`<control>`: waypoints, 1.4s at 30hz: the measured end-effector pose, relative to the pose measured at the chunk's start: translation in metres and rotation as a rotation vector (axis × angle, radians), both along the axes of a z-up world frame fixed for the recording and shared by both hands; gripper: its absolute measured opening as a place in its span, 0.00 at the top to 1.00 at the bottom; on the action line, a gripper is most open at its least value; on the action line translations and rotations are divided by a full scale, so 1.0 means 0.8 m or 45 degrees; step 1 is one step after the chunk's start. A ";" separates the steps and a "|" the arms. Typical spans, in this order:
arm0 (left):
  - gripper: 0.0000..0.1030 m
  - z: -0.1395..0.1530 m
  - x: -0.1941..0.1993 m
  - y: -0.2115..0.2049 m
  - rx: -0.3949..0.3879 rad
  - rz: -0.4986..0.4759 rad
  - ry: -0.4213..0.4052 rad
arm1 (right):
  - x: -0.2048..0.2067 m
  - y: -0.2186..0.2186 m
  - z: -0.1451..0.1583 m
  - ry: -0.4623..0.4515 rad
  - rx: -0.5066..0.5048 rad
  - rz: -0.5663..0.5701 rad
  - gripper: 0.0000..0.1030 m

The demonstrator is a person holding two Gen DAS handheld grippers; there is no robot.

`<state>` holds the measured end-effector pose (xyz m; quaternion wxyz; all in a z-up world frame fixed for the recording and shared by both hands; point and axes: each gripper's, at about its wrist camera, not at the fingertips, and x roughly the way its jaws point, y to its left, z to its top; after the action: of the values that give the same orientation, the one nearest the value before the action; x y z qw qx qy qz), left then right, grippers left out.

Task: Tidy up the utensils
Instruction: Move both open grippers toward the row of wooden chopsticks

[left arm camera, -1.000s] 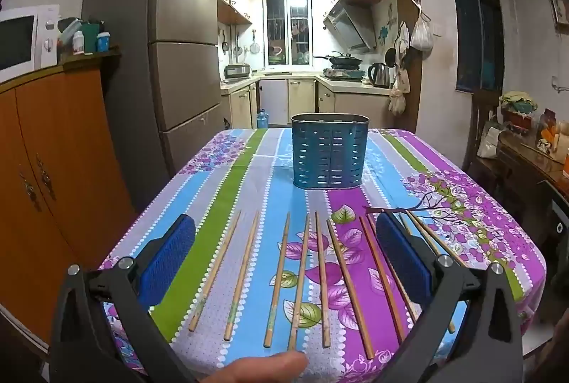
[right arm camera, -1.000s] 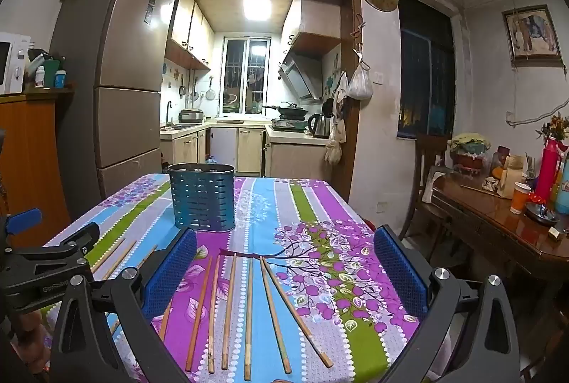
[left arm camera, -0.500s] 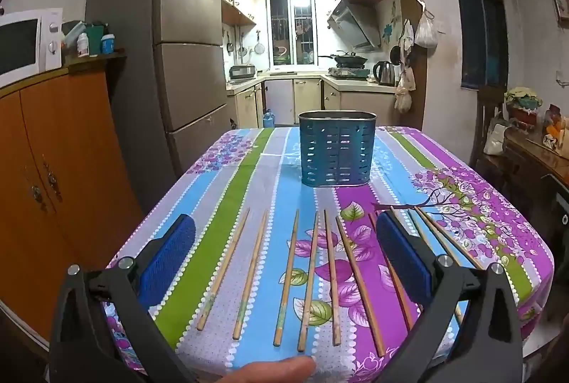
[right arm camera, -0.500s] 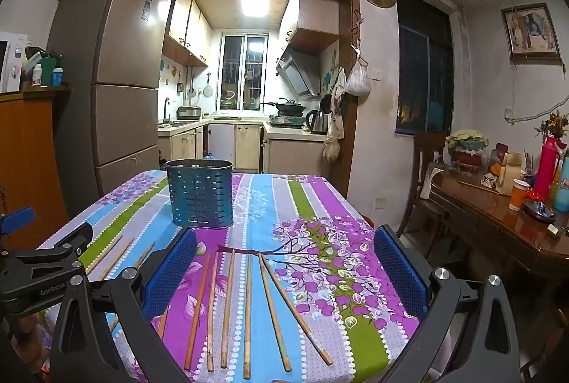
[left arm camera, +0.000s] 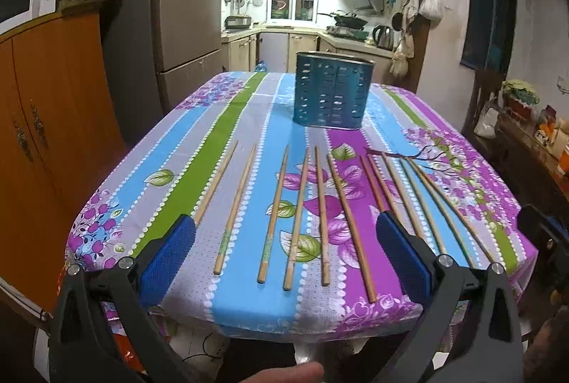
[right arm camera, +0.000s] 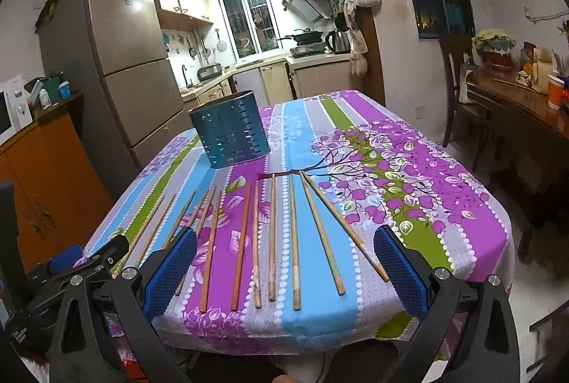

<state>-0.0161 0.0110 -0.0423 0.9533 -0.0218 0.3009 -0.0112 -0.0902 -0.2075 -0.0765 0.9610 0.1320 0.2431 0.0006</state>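
Several wooden chopsticks [left arm camera: 322,219] lie side by side on the colourful striped tablecloth [left arm camera: 249,120], pointing away from me; they also show in the right wrist view [right arm camera: 272,237]. A teal perforated utensil holder [left arm camera: 332,89] stands upright beyond them, also seen in the right wrist view [right arm camera: 231,128]. My left gripper [left arm camera: 288,256] is open and empty, raised above the near table edge over the left chopsticks. My right gripper [right arm camera: 284,271] is open and empty, above the near edge over the right chopsticks.
A fridge [left arm camera: 185,13] and an orange cabinet [left arm camera: 42,105] stand left of the table. A dark wooden side table [right arm camera: 526,112] with clutter and a chair [right arm camera: 458,77] stand to the right. The kitchen lies behind.
Both grippers have risen and pulled back toward me, tilting down so the near table edge is now in view. Both stay open and empty. The chopsticks and holder have not moved.
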 end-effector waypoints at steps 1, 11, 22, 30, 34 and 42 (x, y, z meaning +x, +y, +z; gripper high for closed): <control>0.05 0.001 -0.002 -0.002 -0.006 -0.021 -0.003 | -0.004 0.002 0.000 -0.009 0.005 0.018 0.03; 0.05 0.008 -0.012 -0.001 -0.031 -0.029 -0.012 | -0.020 0.004 0.011 -0.011 0.014 0.006 0.03; 0.05 0.004 -0.008 -0.008 0.048 0.010 0.032 | -0.005 -0.015 -0.001 0.111 0.049 -0.071 0.03; 0.05 0.016 -0.007 -0.004 0.077 0.030 -0.071 | 0.005 -0.037 0.001 0.127 0.049 -0.115 0.03; 0.05 0.020 -0.004 -0.006 0.109 0.042 -0.110 | 0.000 -0.032 0.015 0.044 -0.050 -0.136 0.03; 0.05 0.017 0.003 -0.007 0.155 0.040 -0.119 | -0.005 -0.034 0.052 -0.153 -0.235 -0.227 0.03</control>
<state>-0.0139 0.0056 -0.0284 0.9660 0.0320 0.2558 0.0209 -0.0944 -0.2347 -0.0350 0.9781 0.0640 0.1716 -0.0993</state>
